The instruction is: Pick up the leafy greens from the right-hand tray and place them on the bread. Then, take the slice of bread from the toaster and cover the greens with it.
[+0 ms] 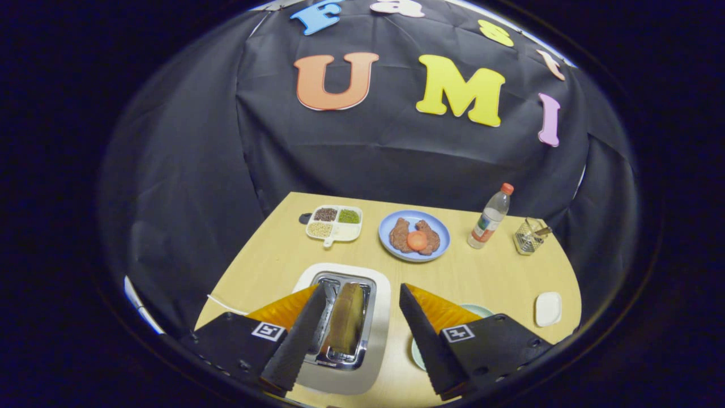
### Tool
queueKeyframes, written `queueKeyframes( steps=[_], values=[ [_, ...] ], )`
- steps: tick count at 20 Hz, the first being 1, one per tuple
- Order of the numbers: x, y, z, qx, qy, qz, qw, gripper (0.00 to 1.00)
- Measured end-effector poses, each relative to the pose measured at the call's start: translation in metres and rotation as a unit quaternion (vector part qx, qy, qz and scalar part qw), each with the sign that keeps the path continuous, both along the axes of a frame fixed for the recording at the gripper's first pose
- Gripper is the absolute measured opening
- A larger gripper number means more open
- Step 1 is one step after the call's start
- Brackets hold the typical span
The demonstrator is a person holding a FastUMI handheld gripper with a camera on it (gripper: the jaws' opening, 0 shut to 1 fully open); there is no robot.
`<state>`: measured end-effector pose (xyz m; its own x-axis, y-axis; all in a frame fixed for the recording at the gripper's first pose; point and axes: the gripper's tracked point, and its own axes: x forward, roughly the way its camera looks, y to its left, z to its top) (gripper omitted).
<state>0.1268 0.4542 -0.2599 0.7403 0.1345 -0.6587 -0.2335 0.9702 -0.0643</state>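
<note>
The toaster (344, 327) is sitting at the near middle of the tabletop (481, 277), a slice of bread (346, 324) standing in its slot, between the spread fingers of the tool (357, 331). At 12 o'clock from the toaster a divided dish (334, 224) is lying; at 1 o'clock a plate (414, 236) is carrying meat (403, 235). Further toward 2 o'clock a bottle (490, 217) is standing, a wire holder (529, 236) just right of it. A small dish (547, 309) is lying at 3 o'clock.

Light wood worktop (272, 255) carries: toaster (380, 328) at 6 o'clock, divided dish (335, 224) at 11, blue plate (414, 235) at 12, bottle (490, 216) and wire holder (529, 236) at 2, white dish (547, 309) at 4.
</note>
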Motion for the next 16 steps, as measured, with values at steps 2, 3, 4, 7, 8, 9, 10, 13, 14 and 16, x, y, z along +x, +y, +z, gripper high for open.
queueKeyframes(
  steps=[2, 3, 4, 7, 8, 9, 10, 13, 14, 16],
  values=[
    [-0.004, 0.007, -0.015, -0.007, 0.024, 0.003, 1.000, 0.80],
    [-0.002, 0.007, -0.021, -0.014, 0.030, 0.002, 0.999, 0.79],
    [-0.002, 0.005, -0.026, -0.021, 0.036, 0.002, 0.999, 0.70],
    [-0.004, 0.007, -0.038, -0.029, 0.056, 0.012, 0.998, 0.37],
    [-0.006, 0.008, -0.036, -0.026, 0.058, 0.017, 0.998, 0.32],
    [-0.007, 0.006, -0.036, -0.029, 0.060, 0.019, 0.998, 0.26],
    [-0.010, 0.005, -0.035, -0.023, 0.061, 0.026, 0.997, 0.22],
    [-0.017, 0.001, -0.027, -0.005, 0.069, 0.037, 0.997, 0.16],
    [-0.018, -0.002, -0.020, 0.003, 0.066, 0.036, 0.997, 0.16],
    [-0.019, -0.006, -0.003, 0.023, 0.058, 0.037, 0.997, 0.16]
  ],
)
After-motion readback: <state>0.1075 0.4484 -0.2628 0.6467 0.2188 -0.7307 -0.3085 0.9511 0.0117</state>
